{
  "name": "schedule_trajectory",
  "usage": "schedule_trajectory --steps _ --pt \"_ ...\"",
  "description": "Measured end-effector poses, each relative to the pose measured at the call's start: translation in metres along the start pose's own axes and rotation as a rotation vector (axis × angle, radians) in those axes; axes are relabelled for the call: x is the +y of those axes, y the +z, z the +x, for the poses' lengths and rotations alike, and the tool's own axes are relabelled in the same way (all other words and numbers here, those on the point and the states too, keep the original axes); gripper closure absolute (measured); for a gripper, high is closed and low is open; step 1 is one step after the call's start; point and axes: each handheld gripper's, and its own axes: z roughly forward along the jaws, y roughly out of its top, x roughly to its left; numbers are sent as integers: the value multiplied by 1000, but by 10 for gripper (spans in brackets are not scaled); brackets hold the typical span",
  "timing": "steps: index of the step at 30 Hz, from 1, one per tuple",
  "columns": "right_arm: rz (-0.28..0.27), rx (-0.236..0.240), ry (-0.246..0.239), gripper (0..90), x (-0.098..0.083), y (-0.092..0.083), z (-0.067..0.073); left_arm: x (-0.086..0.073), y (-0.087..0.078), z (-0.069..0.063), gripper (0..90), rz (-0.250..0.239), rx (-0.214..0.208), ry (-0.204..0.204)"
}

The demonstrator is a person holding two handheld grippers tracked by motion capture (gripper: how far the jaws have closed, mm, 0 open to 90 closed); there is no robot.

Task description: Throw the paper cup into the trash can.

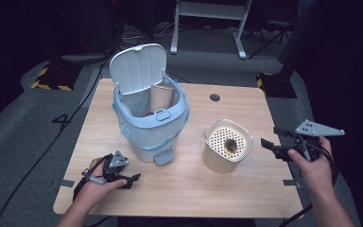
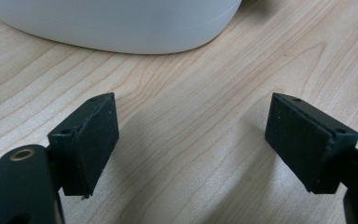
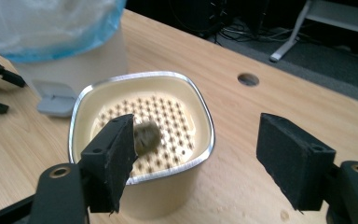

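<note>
At the lower left of the high view the left gripper [image 1: 123, 179] rests low on the worktop [image 1: 246, 189], jaws spread and empty, just short of the pedal bin [image 1: 151, 123]. At the right edge the right gripper [image 1: 276, 149] hangs level beside the cream container [image 1: 227, 144], jaws spread wide. A brownish clump [image 3: 145, 136] lies on its perforated insert. Behind, the bin's lid [image 1: 137, 66] stands open. This looks like an approach: next, probably clasp the container and tip it into the bin.

Bin [image 1: 151, 120] stands left of strainer cup [image 1: 227, 144] on table [image 1: 246, 189]; lump [image 1: 230, 145] inside cup.
</note>
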Motion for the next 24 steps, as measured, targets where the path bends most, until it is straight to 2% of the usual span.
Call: schedule_trajectory --steps 5,7,9,11,17,21,24 --pt "16 -27 58 267 -43 1 -5 3 0 -2 175 19 23 9" --pt "32 -37 80 266 -60 6 -6 2 1 -2 166 4 25 24" --pt "51 -51 93 266 -74 13 -7 1 1 -2 158 5 21 -5" --pt "75 -56 105 260 -88 20 -8 1 1 -2 157 6 22 -10" --pt "164 -82 92 253 -125 45 -1 1 1 -1 154 5 20 -9" --pt "221 -92 66 242 -137 58 3 2 2 -2 181 -2 43 -39" --pt "233 -96 64 230 -143 63 4 3 3 -3 194 -8 51 -42"
